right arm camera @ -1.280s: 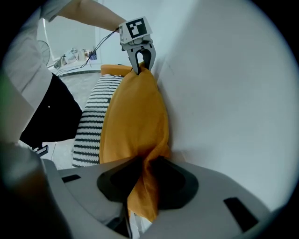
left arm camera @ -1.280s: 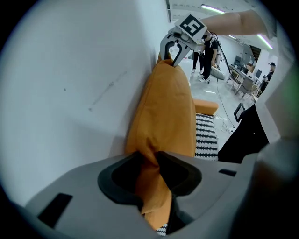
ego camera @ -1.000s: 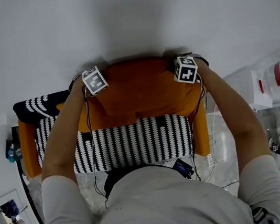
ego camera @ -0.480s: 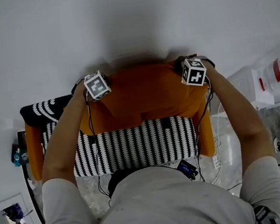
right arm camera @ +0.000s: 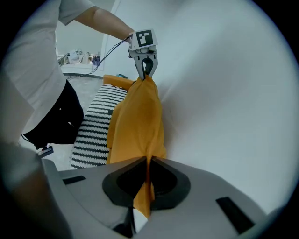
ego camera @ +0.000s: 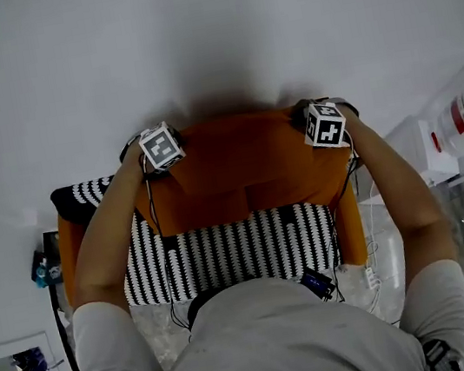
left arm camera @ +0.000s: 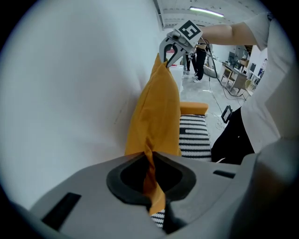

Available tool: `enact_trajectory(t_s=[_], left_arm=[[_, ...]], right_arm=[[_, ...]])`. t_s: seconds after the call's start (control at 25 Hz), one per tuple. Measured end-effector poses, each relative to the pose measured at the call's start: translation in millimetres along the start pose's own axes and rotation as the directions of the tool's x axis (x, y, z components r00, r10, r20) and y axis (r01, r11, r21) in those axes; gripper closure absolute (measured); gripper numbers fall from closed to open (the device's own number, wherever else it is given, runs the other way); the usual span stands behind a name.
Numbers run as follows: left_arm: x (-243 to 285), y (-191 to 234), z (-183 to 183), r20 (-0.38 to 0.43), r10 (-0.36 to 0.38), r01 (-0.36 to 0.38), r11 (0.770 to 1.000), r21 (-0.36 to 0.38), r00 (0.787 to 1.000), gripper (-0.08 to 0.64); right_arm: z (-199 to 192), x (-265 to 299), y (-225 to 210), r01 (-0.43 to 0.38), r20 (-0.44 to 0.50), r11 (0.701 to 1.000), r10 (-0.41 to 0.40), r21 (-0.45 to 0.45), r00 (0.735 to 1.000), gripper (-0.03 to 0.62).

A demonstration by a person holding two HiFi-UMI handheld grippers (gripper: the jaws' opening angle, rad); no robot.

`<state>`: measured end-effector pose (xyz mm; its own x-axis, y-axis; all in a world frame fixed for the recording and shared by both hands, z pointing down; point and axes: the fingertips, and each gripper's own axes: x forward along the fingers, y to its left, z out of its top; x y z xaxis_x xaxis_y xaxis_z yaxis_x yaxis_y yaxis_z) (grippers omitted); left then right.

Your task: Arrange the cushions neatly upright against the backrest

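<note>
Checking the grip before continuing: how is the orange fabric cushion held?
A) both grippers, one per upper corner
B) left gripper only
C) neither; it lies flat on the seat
A: left gripper, its fingers just tightened, and right gripper each pinch a corner of the orange fabric cushion.

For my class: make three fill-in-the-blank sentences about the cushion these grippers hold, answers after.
The left gripper and right gripper each pinch a top corner of the ___ cushion.
The seat below is striped black and ___.
Behind the cushion is a plain white ___.
Missing: orange; white; wall.
Note: the left gripper's jaws have just been closing on it.
</note>
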<state>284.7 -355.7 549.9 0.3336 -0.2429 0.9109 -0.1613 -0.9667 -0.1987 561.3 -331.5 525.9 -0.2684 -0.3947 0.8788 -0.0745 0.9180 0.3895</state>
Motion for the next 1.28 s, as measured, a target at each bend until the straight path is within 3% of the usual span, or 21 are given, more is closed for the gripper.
enact_trajectory(t_s=[0.28,0.52,0.96,1.28], left_arm=[[-34,7,-18,0.008,0.045,-0.045,0.999,0.014,0.999,0.527],[-61,-2,-65,-0.023,0.071,-0.071,0.997,0.003,0.997,0.526],[-136,-32,-159,-0.023,0.137,-0.137,0.991,-0.001,0.990,0.526],[-166,-77,-254,-0.064,0.113,-0.118,0.990,-0.079,0.991,0.526]], right_arm=[[33,-12,-1,0.019,0.014,1.000,-0.019,0.024,1.000,0.555],[79,-11,13,0.020,0.006,1.000,-0.020,0.005,1.000,0.555],[190,-8,61,0.009,0.023,0.999,-0.008,-0.032,1.000,0.555],[270,9,113,-0.010,0.049,0.998,0.013,-0.054,0.999,0.555]])
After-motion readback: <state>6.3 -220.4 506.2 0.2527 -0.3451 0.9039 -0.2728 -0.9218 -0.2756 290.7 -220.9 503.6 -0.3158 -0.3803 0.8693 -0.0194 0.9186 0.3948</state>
